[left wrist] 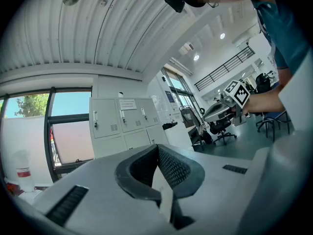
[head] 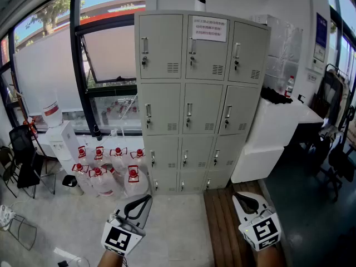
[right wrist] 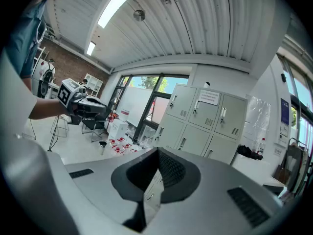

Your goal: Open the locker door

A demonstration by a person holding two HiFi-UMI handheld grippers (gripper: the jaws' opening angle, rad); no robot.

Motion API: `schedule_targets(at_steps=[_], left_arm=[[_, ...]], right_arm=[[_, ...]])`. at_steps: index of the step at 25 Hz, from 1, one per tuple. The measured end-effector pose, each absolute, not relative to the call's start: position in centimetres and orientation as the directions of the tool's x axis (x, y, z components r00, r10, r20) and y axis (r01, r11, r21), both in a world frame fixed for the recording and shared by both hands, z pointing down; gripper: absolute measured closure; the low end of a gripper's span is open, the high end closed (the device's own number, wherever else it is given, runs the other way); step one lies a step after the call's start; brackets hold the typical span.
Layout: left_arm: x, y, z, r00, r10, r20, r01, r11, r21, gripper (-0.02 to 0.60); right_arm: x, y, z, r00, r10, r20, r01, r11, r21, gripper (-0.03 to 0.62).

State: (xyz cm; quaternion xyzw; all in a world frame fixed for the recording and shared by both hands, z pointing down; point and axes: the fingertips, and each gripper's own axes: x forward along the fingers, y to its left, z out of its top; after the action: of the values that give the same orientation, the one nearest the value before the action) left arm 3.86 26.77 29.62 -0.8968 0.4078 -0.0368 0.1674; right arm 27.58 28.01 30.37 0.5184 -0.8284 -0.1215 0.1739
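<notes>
the grey left gripper [head: 146, 198] and grey right gripper [head: 238, 195] hover with jaws pressed together, empty. the tall pale-grey metal locker [head: 194, 102] stands well ahead, doors closed.

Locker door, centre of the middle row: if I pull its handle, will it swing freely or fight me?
Probably light: the door looks like thin vented sheet metal, so it may flex slightly. Its slim, smooth handle could slip in a grip. The lock below it may be latched, so expect possible resistance.

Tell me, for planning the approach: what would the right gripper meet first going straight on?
Probably the locker bank, low down; nothing shows between it and the right gripper; depth is unclear.
</notes>
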Motion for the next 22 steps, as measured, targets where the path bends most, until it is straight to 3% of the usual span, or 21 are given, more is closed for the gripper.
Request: schedule_targets(at_steps=[22], left_arm=[[-1.1, 24.7, 30.7, 0.688, -0.721, -0.083, -0.706, -0.637, -0.310, 0.565]], right_arm=[[22.7, 26.6, 30.7, -0.383, -0.914, 0.137, -0.850, 0.406, 0.335, 0.556]])
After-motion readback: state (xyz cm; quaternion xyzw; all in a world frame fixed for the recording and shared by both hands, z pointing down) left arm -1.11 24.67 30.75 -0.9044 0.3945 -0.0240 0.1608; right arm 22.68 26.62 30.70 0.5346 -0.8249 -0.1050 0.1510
